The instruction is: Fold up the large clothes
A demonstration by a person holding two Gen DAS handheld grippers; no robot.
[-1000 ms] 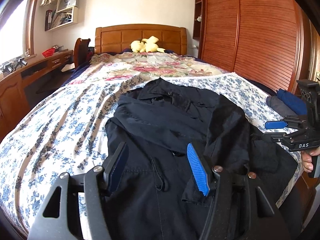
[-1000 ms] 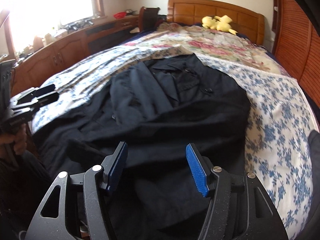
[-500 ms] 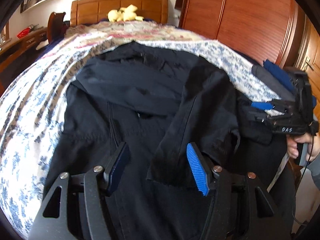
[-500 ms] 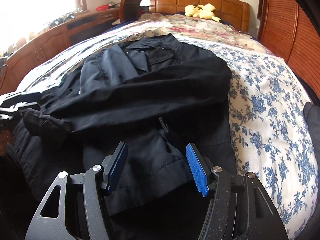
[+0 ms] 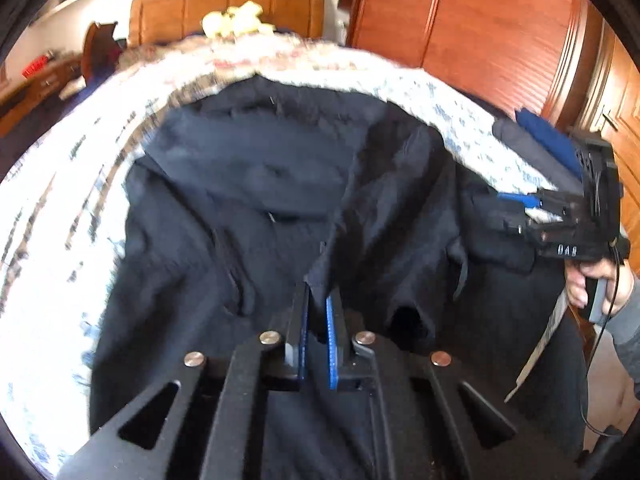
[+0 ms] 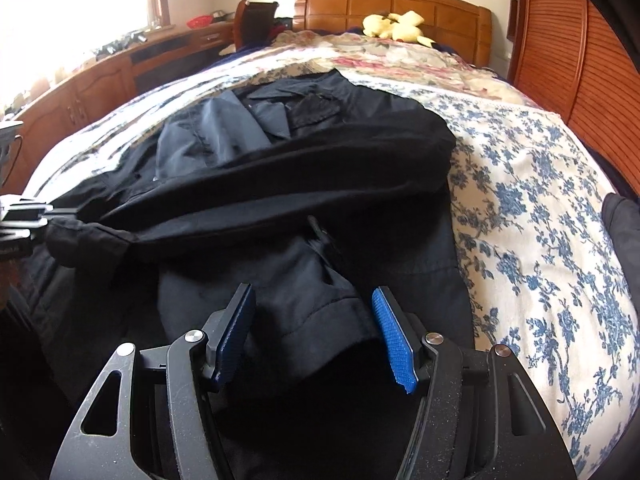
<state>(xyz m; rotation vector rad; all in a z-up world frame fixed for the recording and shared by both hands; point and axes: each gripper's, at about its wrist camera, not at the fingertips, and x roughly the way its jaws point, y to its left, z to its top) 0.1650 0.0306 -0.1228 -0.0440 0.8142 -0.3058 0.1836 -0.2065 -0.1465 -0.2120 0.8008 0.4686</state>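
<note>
Black fabric coat (image 6: 304, 184) lies on floral-quilted bed (image 6: 532, 216), collar toward 12 o'clock, long axis 12–6. Left gripper (image 5: 318, 300) pinches sleeve cuff; right gripper (image 6: 314, 300) spread over hem.

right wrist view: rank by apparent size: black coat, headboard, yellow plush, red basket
1. black coat, fills most of the frame, though it lies nearest the camera
2. headboard
3. yellow plush
4. red basket, smallest; it sits far back, so its real size is unsure
</note>
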